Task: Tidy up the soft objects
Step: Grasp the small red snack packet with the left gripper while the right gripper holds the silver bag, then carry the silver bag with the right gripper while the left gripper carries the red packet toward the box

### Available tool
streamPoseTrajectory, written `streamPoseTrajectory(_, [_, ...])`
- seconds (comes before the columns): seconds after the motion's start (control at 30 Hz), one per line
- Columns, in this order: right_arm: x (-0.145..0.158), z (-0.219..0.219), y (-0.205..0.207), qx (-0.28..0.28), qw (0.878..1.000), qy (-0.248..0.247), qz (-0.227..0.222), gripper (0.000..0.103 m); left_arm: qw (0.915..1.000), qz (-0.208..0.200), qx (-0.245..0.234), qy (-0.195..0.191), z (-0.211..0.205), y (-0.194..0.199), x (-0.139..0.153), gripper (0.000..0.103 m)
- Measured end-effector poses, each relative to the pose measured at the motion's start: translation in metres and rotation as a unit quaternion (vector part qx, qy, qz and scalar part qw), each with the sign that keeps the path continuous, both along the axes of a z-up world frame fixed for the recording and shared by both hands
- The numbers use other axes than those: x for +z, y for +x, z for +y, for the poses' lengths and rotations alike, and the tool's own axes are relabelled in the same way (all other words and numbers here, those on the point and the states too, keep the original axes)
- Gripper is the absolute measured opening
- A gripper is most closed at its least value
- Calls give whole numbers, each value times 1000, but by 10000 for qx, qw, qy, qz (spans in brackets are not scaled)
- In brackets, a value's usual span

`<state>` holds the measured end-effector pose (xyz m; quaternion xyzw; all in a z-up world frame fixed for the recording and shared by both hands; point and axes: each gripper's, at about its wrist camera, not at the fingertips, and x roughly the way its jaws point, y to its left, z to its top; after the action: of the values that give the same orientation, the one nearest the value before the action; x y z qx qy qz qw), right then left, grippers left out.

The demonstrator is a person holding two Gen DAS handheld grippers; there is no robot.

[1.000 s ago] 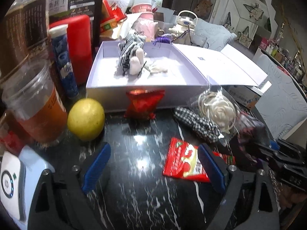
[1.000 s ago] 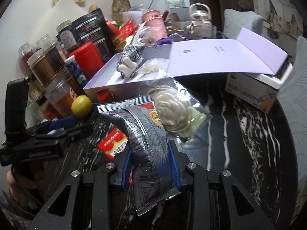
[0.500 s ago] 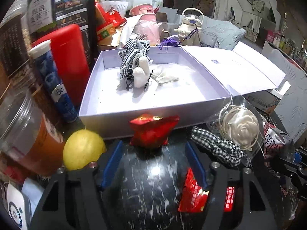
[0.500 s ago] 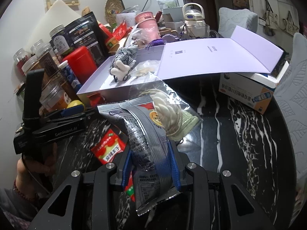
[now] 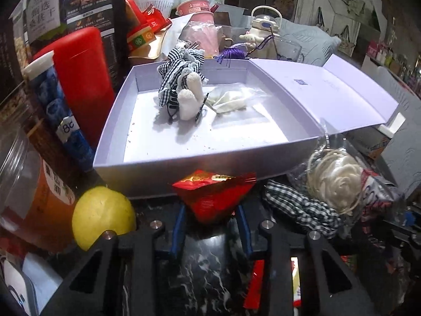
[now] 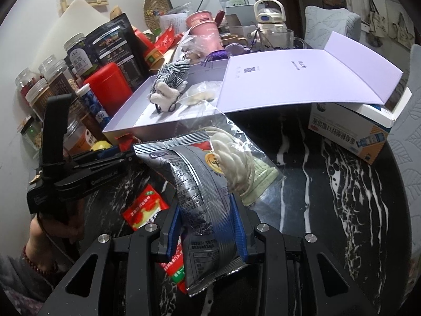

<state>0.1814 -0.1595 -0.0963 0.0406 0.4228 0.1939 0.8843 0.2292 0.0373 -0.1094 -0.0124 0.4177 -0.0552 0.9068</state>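
An open lilac box (image 5: pixel 163 173) holds a checked plush toy (image 5: pixel 184 84) and a clear bag (image 5: pixel 229 100); it also shows in the right wrist view (image 6: pixel 126 129). My left gripper (image 5: pixel 211 226) is shut on a red foil packet (image 5: pixel 213 194) at the box's front wall. My right gripper (image 6: pixel 208 226) is shut on a silver snack packet (image 6: pixel 200 184), held upright above the table. A bagged white rose (image 5: pixel 334 181) and a checked scrunchie (image 5: pixel 297 205) lie right of the red packet. The rose also shows behind the silver packet (image 6: pixel 231 158).
A lemon (image 5: pixel 102 216), an orange jar (image 5: pixel 29 197), a blue tube (image 5: pixel 58 110) and a red canister (image 5: pixel 84 79) crowd the left. A red sachet (image 6: pixel 144 208) lies on the black marble table (image 6: pixel 329 210). A carton (image 6: pixel 355 131) sits under the box lid.
My left gripper moved forward to the box front and closed on the red foil packet. My right gripper kept its hold on the silver packet and barely moved.
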Motion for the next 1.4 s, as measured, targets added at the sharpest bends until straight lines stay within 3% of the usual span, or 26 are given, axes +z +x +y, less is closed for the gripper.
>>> streamPoseTrajectory(0.4, [9,6,-37,134,9996,200,-144,34,9994,-227,-106,-231,1,-61,32,34])
streamPoseTrajectory(0.9, [7,6,-83,245,9982,498,-240,34,9984,-324,-153,-448,-3,-134,46,34])
streamPoseTrajectory(1.17, [25,7,-105,387,9959,608,-541,34,9967,-639,-115,-485,-2,-166,70,34])
streamPoseTrajectory(1.4, [45,9,-104,472,9933,649,-829,34,9935,-995,-188,-524,0,-169,98,34])
